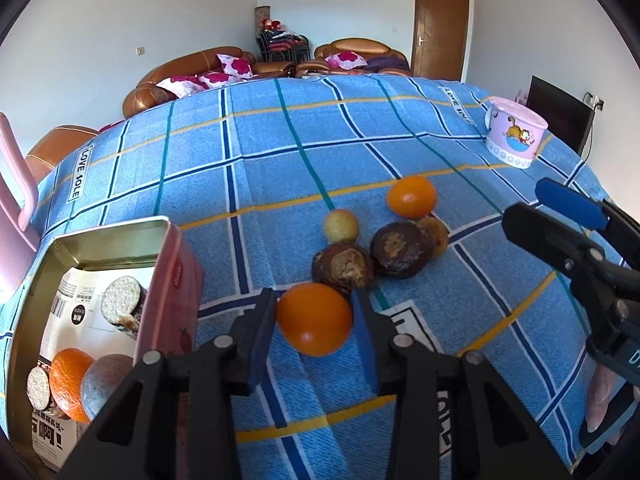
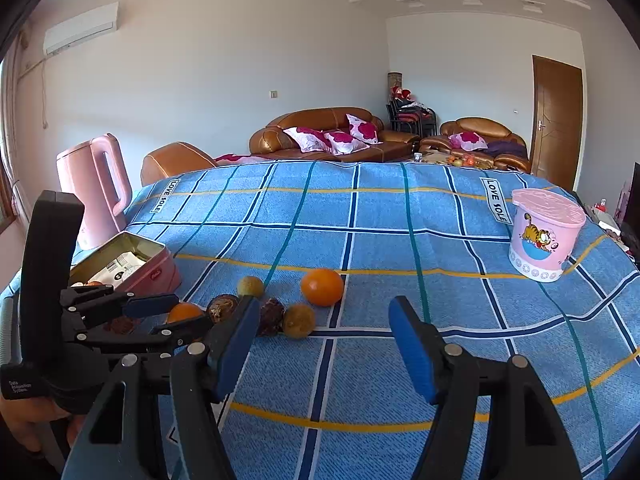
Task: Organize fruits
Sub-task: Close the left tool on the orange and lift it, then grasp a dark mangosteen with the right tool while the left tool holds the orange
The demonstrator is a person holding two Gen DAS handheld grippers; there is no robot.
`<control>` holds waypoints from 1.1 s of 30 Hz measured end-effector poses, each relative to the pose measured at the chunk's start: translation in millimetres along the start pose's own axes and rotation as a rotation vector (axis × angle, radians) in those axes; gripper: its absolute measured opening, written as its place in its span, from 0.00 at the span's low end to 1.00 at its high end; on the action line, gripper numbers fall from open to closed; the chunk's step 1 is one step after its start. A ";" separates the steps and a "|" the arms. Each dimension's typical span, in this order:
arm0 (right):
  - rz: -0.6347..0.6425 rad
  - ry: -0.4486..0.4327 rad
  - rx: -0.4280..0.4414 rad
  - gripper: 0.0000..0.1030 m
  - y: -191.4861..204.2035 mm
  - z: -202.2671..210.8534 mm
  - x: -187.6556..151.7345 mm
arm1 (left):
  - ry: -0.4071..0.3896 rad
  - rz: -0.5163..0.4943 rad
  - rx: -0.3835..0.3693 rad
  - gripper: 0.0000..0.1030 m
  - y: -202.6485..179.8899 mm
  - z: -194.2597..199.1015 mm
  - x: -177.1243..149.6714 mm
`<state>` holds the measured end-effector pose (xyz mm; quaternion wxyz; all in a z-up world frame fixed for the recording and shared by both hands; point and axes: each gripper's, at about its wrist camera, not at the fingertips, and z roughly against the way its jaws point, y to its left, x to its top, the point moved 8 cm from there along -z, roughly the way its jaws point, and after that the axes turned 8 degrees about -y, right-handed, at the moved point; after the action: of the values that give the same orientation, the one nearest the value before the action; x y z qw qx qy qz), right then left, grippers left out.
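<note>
My left gripper is shut on an orange, its blue pads pressing on both sides just above the blue checked cloth. Behind it lie two dark brown fruits, a small yellow-green fruit, a brownish-yellow fruit and a second orange. To the left stands an open pink tin with an orange and a greyish fruit inside. My right gripper hangs open over bare cloth, with nothing between its fingers; the fruit cluster lies ahead and to its left.
A lidded pink bucket with a cartoon cat stands at the far right of the table. A pink kettle is behind the tin at the left edge. Brown sofas and a door lie beyond the table.
</note>
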<state>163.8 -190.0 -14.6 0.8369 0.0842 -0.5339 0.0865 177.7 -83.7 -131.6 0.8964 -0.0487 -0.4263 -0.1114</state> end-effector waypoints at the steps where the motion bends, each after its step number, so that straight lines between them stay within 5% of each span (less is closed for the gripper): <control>1: 0.005 0.006 0.005 0.67 1.4 -1.9 -0.1 | -0.003 0.000 -0.003 0.37 -0.3 0.5 0.4; 10: 0.087 0.092 0.048 0.66 21.9 -32.0 -3.7 | -0.168 0.059 0.051 0.36 15.9 23.7 21.3; 17: 0.131 0.141 0.066 0.66 32.2 -48.8 -7.7 | -0.190 0.132 0.044 0.36 32.0 24.1 24.0; 24: 0.133 0.219 0.135 0.52 42.0 -61.2 -18.0 | -0.197 0.139 0.041 0.36 32.9 25.0 23.8; 33: 0.287 0.213 0.086 0.49 59.3 -64.5 -21.7 | -0.210 0.139 0.036 0.36 32.0 27.5 24.3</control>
<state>197.5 -118.6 -58.2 0.8635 0.0331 -0.4444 0.2361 179.5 -51.4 -95.2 0.8531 -0.0735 -0.5153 -0.0357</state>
